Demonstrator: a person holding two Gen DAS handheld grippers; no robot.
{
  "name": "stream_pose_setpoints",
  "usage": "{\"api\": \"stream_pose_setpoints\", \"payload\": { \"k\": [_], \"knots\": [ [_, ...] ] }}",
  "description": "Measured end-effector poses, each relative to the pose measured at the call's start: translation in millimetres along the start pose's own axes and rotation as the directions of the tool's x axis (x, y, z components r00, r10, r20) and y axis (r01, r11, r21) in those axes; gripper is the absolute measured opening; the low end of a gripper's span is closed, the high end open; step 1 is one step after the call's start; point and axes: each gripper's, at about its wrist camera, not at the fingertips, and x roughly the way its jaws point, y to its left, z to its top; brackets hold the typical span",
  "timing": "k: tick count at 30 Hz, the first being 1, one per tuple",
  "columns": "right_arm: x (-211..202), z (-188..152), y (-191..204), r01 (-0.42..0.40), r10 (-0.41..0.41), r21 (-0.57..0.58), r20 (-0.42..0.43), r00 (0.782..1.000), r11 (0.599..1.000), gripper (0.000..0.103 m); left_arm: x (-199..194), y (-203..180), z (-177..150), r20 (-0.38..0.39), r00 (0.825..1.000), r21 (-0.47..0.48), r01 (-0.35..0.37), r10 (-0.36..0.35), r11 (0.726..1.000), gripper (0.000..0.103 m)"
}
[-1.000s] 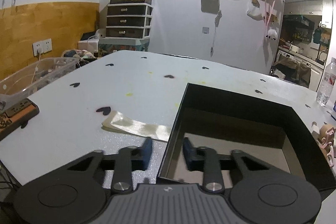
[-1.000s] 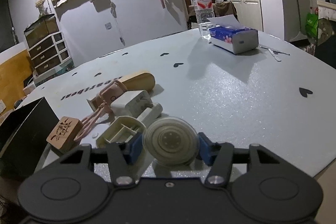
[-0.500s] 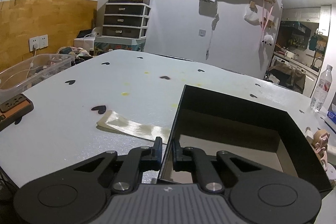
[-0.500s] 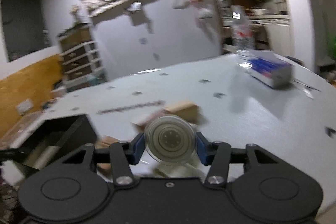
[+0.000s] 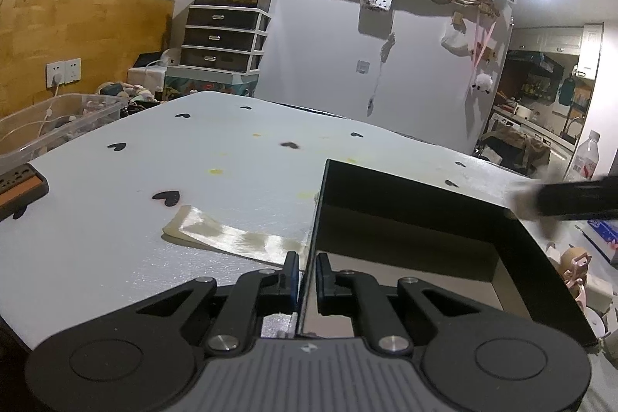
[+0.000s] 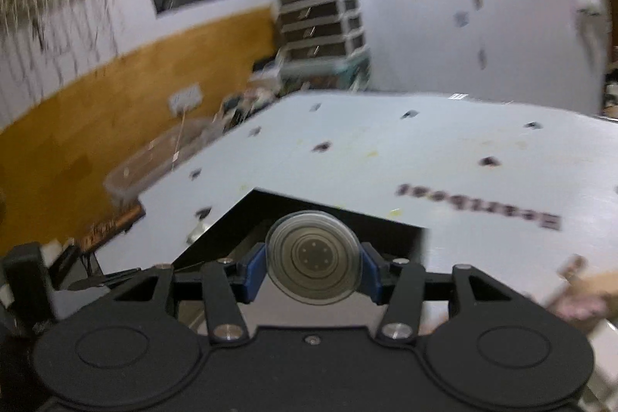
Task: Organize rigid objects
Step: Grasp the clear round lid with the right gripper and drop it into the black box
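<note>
While pinched edge-on between the blue pads of the right gripper (image 6: 313,269), round disc (image 6: 313,257) faces flat toward the camera, so no real long axis, just held above the open black box (image 6: 390,234). Was low over the table (image 6: 425,149) beside the pink and wooden bits a second ago, now swung left over the box. Left gripper (image 5: 307,277) now clamped tight on the box's near wall, wide open a second back.
</note>
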Motion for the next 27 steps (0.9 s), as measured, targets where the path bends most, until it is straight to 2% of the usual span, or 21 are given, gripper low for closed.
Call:
{"api": "stream_pose_setpoints", "payload": {
  "k": [6, 12, 15, 19, 27],
  "knots": [
    [68, 11, 23, -0.011, 0.007, -0.027, -0.152, 0.988, 1.0, 0.053, 0, 5, 0, -0.004, 0.999, -0.013, 0.033, -0.033, 0.999, 0.009],
    [107, 19, 20, -0.013, 0.031, 0.083, -0.217, 0.976, 0.996, 0.053, -1, 7, -1, -0.005, 0.999, -0.006, 0.053, -0.053, 0.999, 0.009],
    [114, 21, 20, -0.018, 0.04, 0.101, -0.221, 0.974, 0.995, 0.056, -1, 9, -1, -0.005, 0.998, -0.004, 0.062, -0.062, 0.998, 0.009],
    [119, 22, 21, -0.034, 0.059, 0.119, -0.209, 0.976, 0.992, 0.072, 0, 12, 0, -0.007, 0.997, -0.01, 0.075, -0.075, 0.997, 0.009],
    [98, 24, 20, -0.048, 0.065, 0.105, -0.17, 0.983, 0.993, 0.079, 0, 12, -1, -0.009, 0.998, -0.009, 0.068, -0.068, 0.998, 0.009]
  ]
}}
